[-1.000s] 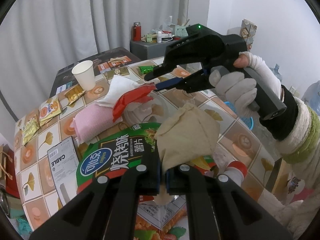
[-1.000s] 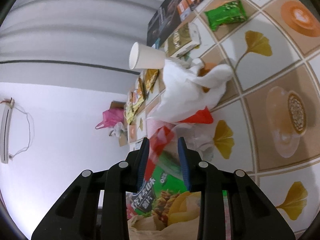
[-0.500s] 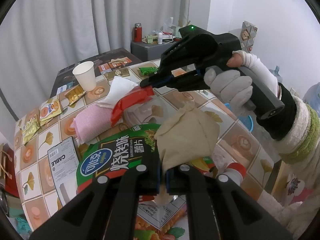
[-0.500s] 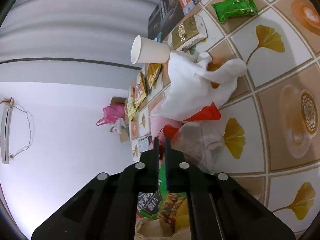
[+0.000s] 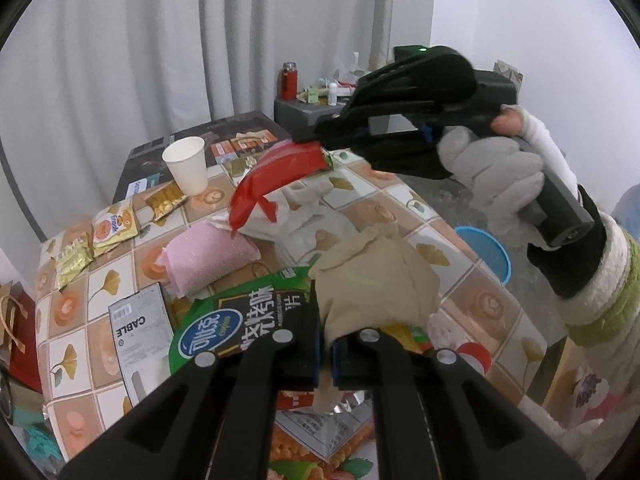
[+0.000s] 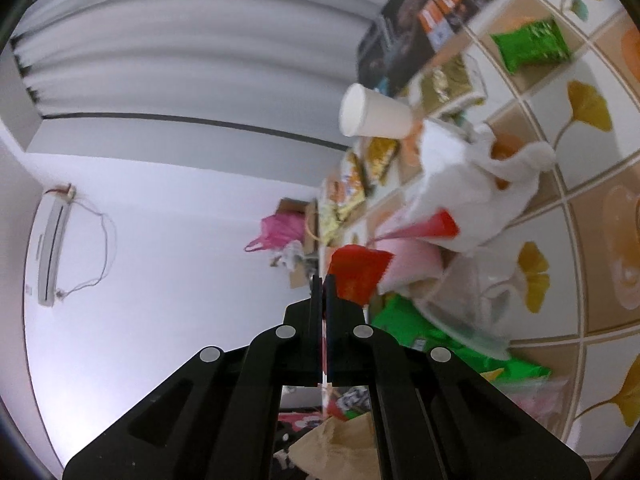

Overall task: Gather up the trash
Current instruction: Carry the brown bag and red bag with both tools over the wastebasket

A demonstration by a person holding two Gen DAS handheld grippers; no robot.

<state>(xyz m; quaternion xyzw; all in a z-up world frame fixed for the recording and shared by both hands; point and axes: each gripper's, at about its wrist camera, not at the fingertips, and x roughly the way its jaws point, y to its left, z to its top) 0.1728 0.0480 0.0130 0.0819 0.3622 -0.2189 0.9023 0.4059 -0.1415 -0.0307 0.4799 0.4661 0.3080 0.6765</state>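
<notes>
My right gripper [image 5: 320, 148] is shut on one end of a red plastic wrapper [image 5: 272, 180], which hangs from it above the tiled table [image 5: 404, 196]. In the right wrist view the wrapper [image 6: 358, 270] sticks out from the closed fingertips of the right gripper [image 6: 323, 284]. Low in the left wrist view, my left gripper [image 5: 326, 344] is shut on a crumpled beige paper [image 5: 372, 288], held over a green chip bag [image 5: 240, 320]. A white tissue [image 6: 452, 184] and a pink cloth [image 5: 208, 256] lie under the lifted wrapper.
A white paper cup [image 5: 186, 166] stands at the table's far side beside gold snack packets [image 5: 112, 228]. A "CABLE" box [image 5: 140, 328] lies at the left. A green packet [image 6: 532, 46] sits further off. A blue bin [image 5: 488, 256] stands on the floor past the right edge.
The right gripper's jaws closed on the red wrapper and then rose, lifting it off the tissue. The left gripper kept still with the beige paper.
</notes>
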